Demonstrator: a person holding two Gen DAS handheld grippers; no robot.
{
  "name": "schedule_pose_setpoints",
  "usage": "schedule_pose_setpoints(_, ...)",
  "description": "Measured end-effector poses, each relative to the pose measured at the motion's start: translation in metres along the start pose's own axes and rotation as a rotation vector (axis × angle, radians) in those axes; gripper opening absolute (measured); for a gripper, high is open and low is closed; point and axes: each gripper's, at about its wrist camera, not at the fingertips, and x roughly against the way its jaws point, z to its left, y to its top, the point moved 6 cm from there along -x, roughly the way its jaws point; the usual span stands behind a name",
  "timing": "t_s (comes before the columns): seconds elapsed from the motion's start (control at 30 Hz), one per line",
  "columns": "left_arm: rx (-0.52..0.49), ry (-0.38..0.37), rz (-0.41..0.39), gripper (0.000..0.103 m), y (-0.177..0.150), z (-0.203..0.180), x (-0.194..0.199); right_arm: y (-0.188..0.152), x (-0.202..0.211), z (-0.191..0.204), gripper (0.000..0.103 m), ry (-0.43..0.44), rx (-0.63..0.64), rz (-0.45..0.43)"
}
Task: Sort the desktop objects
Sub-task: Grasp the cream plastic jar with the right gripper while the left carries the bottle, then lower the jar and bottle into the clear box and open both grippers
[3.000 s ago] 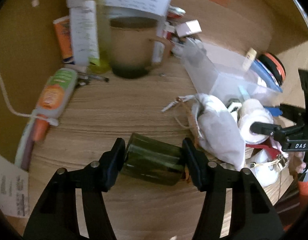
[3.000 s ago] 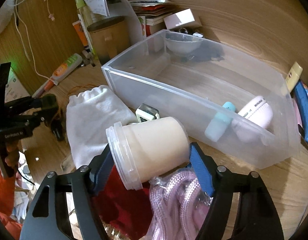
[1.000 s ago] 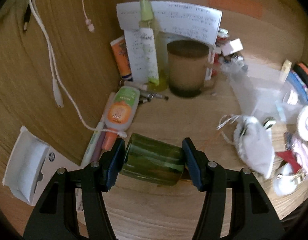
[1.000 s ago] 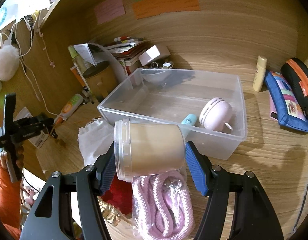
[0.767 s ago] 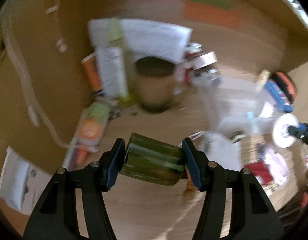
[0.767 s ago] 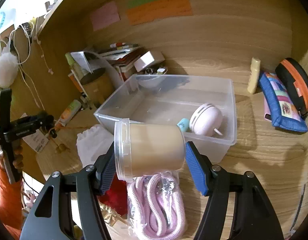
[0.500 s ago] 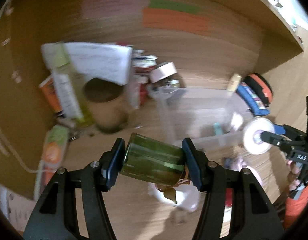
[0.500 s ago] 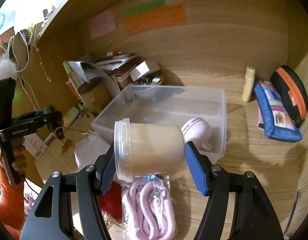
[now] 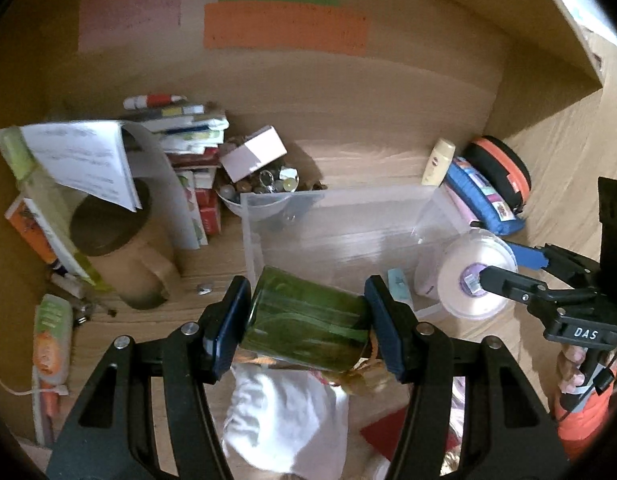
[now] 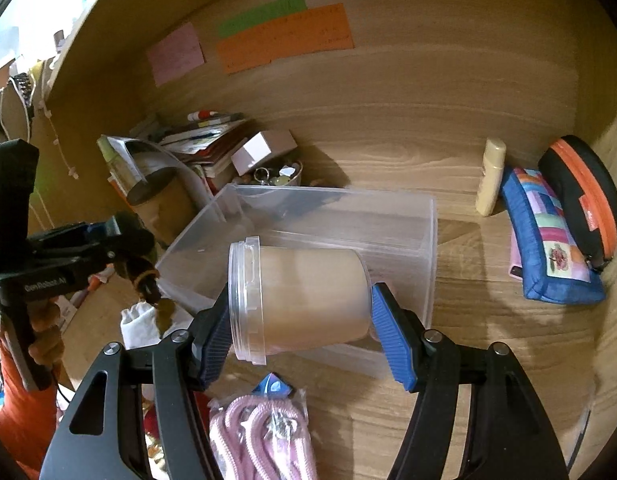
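On the far left of the desk a brown mug (image 9: 120, 256) stands under a curled sheet of paper (image 9: 84, 160), with an orange-and-green tube (image 9: 52, 340) lying flat nearby. Right of the mug sits a stack of books (image 9: 188, 136), then a small white box (image 9: 254, 154) resting over a bowl of trinkets (image 9: 264, 188).

The left gripper (image 9: 308, 326) is clamped on a dark green jar (image 9: 304, 328), held sideways between its blue pads, above a white cloth pouch (image 9: 284, 412) and at the near edge of the clear plastic bin (image 9: 348, 224). A brownish tag hangs under the jar.

The bin stands open in the middle of the desk; inside it, near the right front corner, lie a small teal item (image 9: 397, 280) and a pale pink round object (image 9: 426, 280), partly hidden.

The right gripper (image 10: 304, 322) is closed on a clear tub of beige cream (image 10: 300, 298), also held sideways, lid end to the left, hovering over the bin's near wall. Below it a bag of pink rope (image 10: 260, 436) lies on the desk.

Further right, a cream bottle (image 10: 490, 178) leans against the back wall, just beside a blue patchwork pouch (image 10: 548, 248), which touches a black case with an orange zip (image 10: 584, 196)
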Motion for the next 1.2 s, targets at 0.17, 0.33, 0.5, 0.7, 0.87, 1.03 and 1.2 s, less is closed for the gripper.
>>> schedule_pose_setpoints(0.17,-0.001,-0.006,0.028,0.059,0.002,-0.001,-0.022,0.007,-0.011,0.006,0.062,0.018,0.012,0.004)
schedule_pose_setpoints(0.33,-0.019,-0.010,0.050,0.059,-0.001,-0.002,-0.040,0.013,-0.024,0.010,0.062,0.003,0.025,0.013)
schedule_pose_setpoints(0.5,-0.017,-0.025,0.051,0.059,-0.002,-0.001,-0.045,0.014,-0.037,0.008,0.062,-0.016,0.028,0.031)
schedule_pose_setpoints(0.7,-0.027,-0.040,0.066,0.059,-0.003,0.003,-0.056,0.006,-0.056,0.000,0.062,-0.035,0.026,0.080)
schedule_pose_setpoints(0.87,-0.066,-0.028,0.068,0.059,-0.005,-0.002,-0.062,0.002,-0.062,-0.006,0.062,-0.043,0.030,0.095)
schedule_pose_setpoints(1.03,-0.074,-0.060,0.086,0.070,-0.007,-0.005,-0.061,0.001,-0.065,-0.002,0.065,-0.045,0.062,0.105)
schedule_pose_setpoints(1.2,-0.058,-0.068,0.082,0.070,-0.006,-0.003,-0.054,0.000,-0.061,0.002,0.065,-0.026,0.076,0.106)
